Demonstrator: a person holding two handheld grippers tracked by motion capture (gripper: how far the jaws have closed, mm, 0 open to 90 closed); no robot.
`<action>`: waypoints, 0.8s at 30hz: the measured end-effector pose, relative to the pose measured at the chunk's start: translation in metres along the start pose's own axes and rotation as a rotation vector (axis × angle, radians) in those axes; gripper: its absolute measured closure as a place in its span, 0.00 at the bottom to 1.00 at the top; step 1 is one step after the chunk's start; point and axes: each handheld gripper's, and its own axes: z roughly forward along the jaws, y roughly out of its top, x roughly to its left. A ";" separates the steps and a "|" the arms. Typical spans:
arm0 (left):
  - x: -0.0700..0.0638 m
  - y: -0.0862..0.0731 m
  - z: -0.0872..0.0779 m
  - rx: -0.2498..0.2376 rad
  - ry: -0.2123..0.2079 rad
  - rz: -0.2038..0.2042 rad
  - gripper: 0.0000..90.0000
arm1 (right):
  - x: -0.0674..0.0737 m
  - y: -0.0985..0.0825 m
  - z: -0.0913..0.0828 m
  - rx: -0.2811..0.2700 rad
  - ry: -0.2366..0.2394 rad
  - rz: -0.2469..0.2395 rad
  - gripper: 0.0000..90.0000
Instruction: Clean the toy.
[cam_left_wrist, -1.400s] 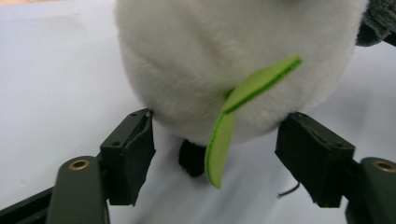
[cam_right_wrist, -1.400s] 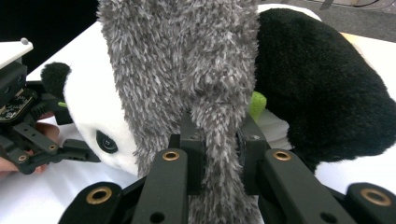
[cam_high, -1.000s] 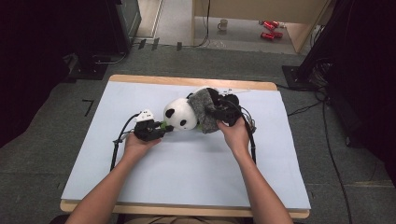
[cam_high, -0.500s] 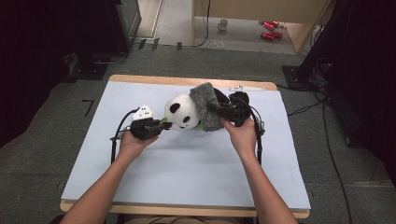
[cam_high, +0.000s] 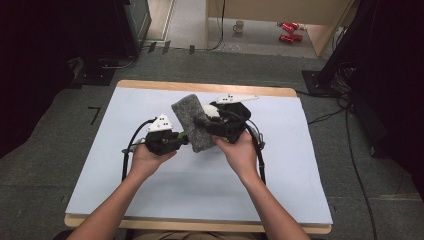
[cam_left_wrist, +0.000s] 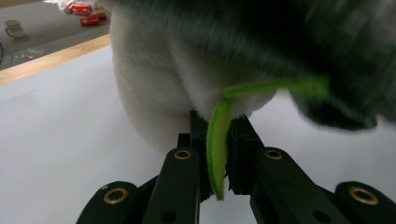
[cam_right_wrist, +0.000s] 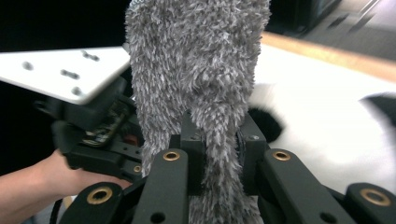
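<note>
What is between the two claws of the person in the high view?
In the high view, the grey fuzzy cloth with the panda toy hangs between the left claw and the right claw.

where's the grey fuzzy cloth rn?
High view: the grey fuzzy cloth hangs mid-table between both hand-held grippers, over the panda plush. The right hand-held gripper is clamped on it.

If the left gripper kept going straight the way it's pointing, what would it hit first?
The left gripper, shut on a green strip, points at the plush panda's white body just beyond its jaws; it would likely meet that first.
</note>
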 end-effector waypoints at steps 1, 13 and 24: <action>0.000 -0.001 0.001 -0.003 0.003 -0.002 0.94 | -0.001 -0.003 0.003 0.007 -0.005 -0.003 0.87; 0.005 -0.003 0.004 -0.018 0.001 -0.070 0.94 | -0.011 -0.021 0.013 0.079 -0.036 -0.013 0.88; 0.015 -0.005 0.001 -0.034 -0.002 -0.094 0.93 | -0.032 -0.034 0.012 0.187 -0.014 0.001 0.88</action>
